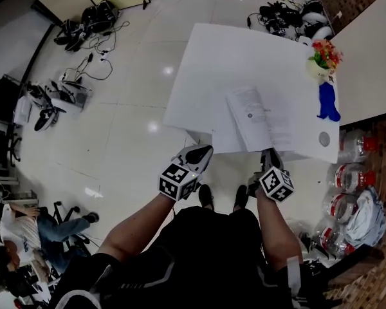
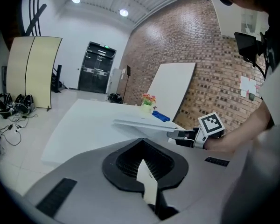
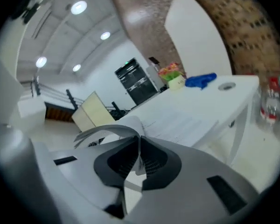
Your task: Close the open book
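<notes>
Two tongs in play, one book.

Head view: the open book (image 1: pixel 254 118) lies pages-up at the near right of the white tabletop (image 1: pixel 206 63). A flower pot (image 1: pixel 321 60) and a blue object (image 1: pixel 328 102) sit further right, apart from the book. The left tongs (image 1: pixel 202 151) hang off the near edge, just left of the book and not touching it. The right tongs (image 1: pixel 268 153) are at the book's near edge.

Left gripper view: the left tongs are pressed together with nothing between them. To the right, the right tongs hold a sheaf of leaves (image 2: pixel 144 124) raised clear of the tabletop.

Right gripper view: the right tongs are pinching those leaves, which curl up and to the left from the tips. The rest of the book lies flat beyond, print showing.

Judgement: the step in hand is grasping and lifting one side, and the book is not yet closed. The next move calls for swinging the pinched leaves in an arc over the spine onto the other half, then releasing. Only thin leaves seem held, so whether the cover comes along needs checking. The idle left tongs could steady the flat half.
</notes>
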Tool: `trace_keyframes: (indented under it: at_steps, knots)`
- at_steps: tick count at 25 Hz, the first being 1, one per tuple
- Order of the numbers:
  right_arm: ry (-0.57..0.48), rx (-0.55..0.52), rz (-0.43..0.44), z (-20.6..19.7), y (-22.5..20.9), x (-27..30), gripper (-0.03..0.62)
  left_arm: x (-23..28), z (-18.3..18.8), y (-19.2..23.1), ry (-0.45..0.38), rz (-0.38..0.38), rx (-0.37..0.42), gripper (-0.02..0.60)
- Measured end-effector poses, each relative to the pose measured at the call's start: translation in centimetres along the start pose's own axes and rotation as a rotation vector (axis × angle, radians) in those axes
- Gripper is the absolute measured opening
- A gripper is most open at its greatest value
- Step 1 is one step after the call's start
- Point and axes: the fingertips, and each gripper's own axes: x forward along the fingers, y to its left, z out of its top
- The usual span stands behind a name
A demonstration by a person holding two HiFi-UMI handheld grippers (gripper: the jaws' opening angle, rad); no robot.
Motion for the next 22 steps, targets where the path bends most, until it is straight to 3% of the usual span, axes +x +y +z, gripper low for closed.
trace_keyframes:
  at_steps: [4,8,16,22]
  knots:
    - [-0.011,0.358,0.014,-0.4,-2.2,-0.1,0.014,0.9,0.6,-1.1,0.006,-0.02,0.019,-0.005]
    - [-0.005,0.566,0.028,-0.9,-3.2,0.2,0.014,1.6,0.8,-1.7,0.011,-0.022,0.024,-0.005]
    - [0.039,0.775,0.024,-2.8,-5.3,0.8,0.015,1.7,0.7,-2.0,0.016,0.001,0.011,-0.005]
    - [0.119,0.722,0.017,-4.0,-5.4,0.8,0.017,1.9,0.4,-1.8,0.015,0.023,-0.016,-0.005]
